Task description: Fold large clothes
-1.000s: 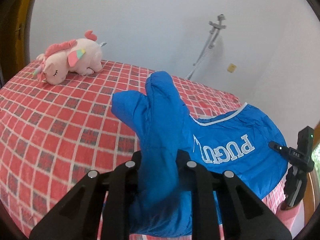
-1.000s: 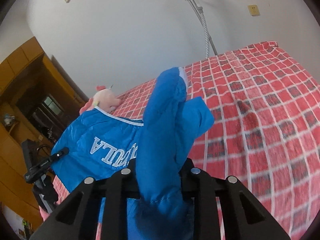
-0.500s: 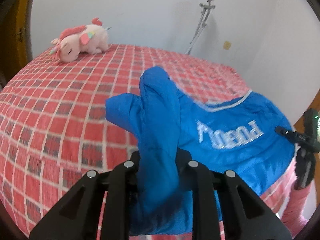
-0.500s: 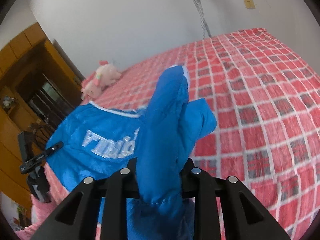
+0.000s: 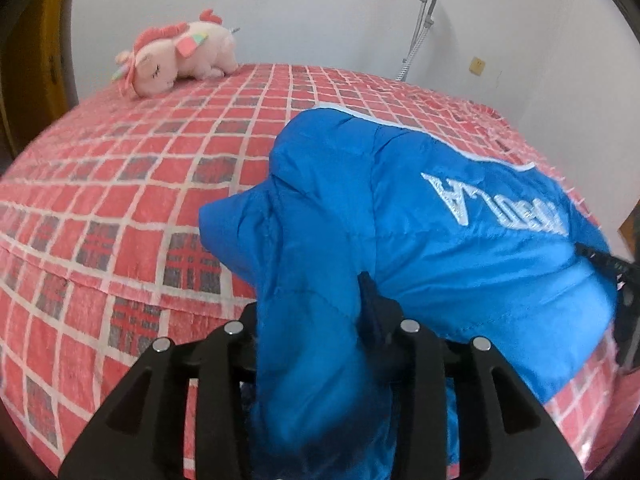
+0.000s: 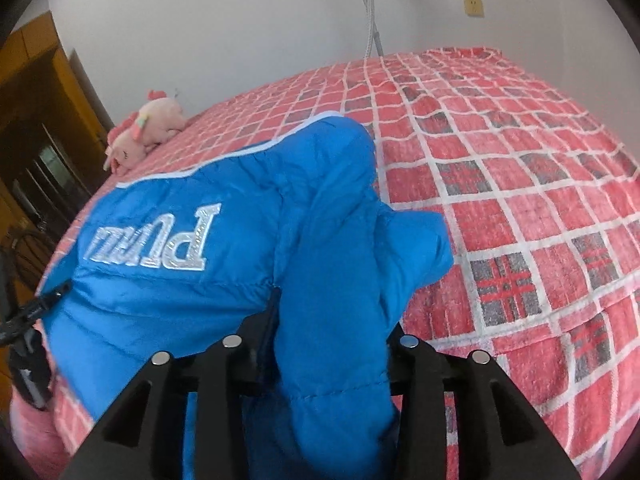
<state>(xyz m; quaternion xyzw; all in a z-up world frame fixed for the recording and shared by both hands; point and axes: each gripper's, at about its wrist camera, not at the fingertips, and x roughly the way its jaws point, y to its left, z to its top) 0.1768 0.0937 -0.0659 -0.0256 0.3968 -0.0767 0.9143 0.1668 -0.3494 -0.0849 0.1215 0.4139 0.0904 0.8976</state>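
Note:
A blue padded jacket (image 5: 420,232) with white lettering is stretched between my two grippers over the near part of a red checked bed (image 5: 140,184). My left gripper (image 5: 320,344) is shut on a bunched fold of it, the fabric hiding the fingertips. My right gripper (image 6: 320,344) is shut on the jacket (image 6: 208,272) at its other side, with a sleeve-like fold rising between the jaws. The right gripper also shows at the right edge of the left wrist view (image 5: 624,304); the left gripper shows at the left edge of the right wrist view (image 6: 24,340).
A pink plush unicorn (image 5: 176,56) lies at the bed's far left corner; it also shows in the right wrist view (image 6: 144,128). A metal stand (image 5: 424,20) leans on the white wall behind. Wooden furniture (image 6: 36,128) stands left of the bed.
Both grippers have moved down and forward with the jacket. Its body now spreads lower and wider over the bed, and the raised folds have dropped.

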